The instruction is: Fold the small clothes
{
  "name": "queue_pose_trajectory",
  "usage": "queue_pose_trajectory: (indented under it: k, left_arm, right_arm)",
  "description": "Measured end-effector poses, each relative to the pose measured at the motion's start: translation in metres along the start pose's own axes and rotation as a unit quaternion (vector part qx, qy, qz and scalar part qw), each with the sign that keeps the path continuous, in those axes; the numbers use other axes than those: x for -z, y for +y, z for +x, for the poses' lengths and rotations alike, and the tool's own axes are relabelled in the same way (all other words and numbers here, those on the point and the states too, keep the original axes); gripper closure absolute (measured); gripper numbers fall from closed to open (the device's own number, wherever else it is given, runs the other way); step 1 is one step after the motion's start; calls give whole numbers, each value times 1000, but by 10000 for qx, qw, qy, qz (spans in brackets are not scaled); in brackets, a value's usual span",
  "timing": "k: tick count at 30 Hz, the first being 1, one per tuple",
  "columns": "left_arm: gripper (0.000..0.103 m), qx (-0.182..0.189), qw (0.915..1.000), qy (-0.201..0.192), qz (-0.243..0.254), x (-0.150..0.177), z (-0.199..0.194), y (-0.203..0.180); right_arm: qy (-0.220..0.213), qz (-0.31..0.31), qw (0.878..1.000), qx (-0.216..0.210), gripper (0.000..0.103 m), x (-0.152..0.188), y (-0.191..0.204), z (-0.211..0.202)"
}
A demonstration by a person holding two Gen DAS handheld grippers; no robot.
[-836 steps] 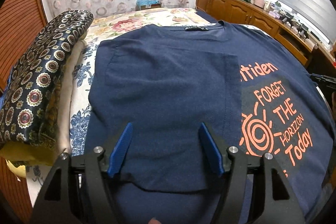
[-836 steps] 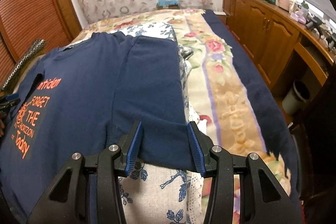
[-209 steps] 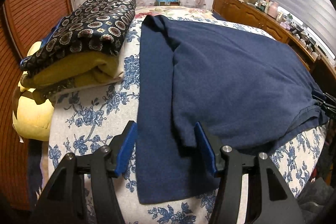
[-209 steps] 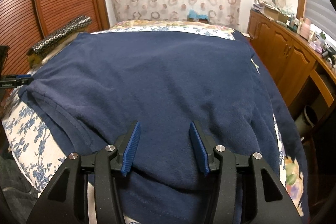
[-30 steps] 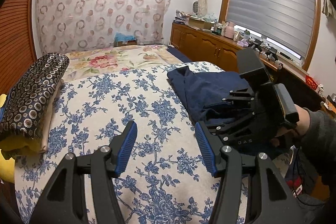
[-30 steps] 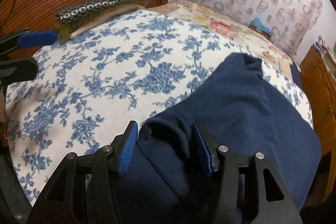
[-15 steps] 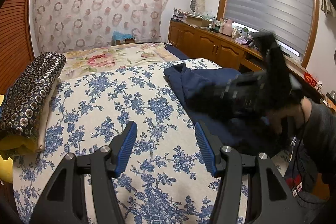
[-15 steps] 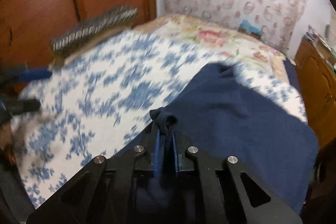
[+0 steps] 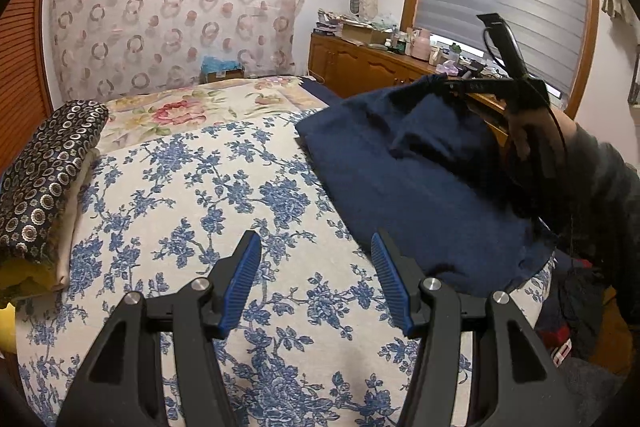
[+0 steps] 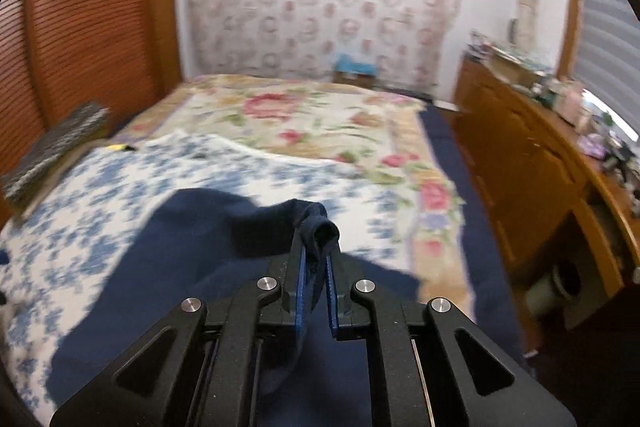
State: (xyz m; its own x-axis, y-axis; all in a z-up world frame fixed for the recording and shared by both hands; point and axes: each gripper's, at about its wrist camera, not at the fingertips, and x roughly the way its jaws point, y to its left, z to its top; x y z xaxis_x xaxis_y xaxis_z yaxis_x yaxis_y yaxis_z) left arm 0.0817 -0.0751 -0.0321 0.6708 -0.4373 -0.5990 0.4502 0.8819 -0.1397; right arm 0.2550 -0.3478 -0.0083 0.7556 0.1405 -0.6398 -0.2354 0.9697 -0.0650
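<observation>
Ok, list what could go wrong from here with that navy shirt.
1. The right gripper pinches only a small bunch of the navy shirt; it may slip out mid-lift.
2. One-sided lifting may undo the folds: the left gripper hangs open over the floral bedspread.
3. The shirt lies near the bed's edge and may slide off.

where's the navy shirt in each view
Left wrist: the navy shirt lies at right of centre on the bedspread, its far edge lifted by the right gripper.
Right wrist: lower centre, a bunched edge pinched in the gripper.
Shared landmark: the dark patterned folded pile at the left.
</observation>
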Motion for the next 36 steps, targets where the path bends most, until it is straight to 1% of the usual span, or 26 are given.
queue_pose_trajectory:
  k: [3,7,8,10,11,16,19,22,28,32,36]
  left_arm:
    - [46,38,10000,24,24,0,1,-3]
    - [46,82,9999,85,63,2,4,-8]
    - [46,89,9999,102,72,3,5,-9]
    - [46,107,9998,121,78,3,6,-11]
    - [46,124,9998,135,83,3,6,-12]
    - [46,212,9995,192,126,5,10,-20]
    - [46,287,9991,269,146,7,16,-25]
    - [46,333,9986,356,208,11,21,-32]
    - [46,433,9974,502,279,16,28,-41]
    - [46,489,9966,588,302,20,31,-48]
    - [46,540,9957,672,340,23,34,-53]
  right_arm:
    - [228,166,9991,304,97,-1,-25,15]
    - [462,251,9953,813,97,4,-42,33]
    - [518,342,9937,938,88,5,-46,36]
    - [569,488,9917,1043,77,9,-52,35]
    - [555,523,9923,973,73,11,-53,33]
    - [480,386,9967,530,70,31,-38,4]
    - [514,286,9979,286,69,52,-23,-15]
    - [524,230,9984,21,68,81,-9,-38]
    - [652,206,9975,-182,68,130,13,-68]
    - [625,303,9969,-367,68,148,20,-80]
    - [735,262,9966,-249,68,162,22,-84]
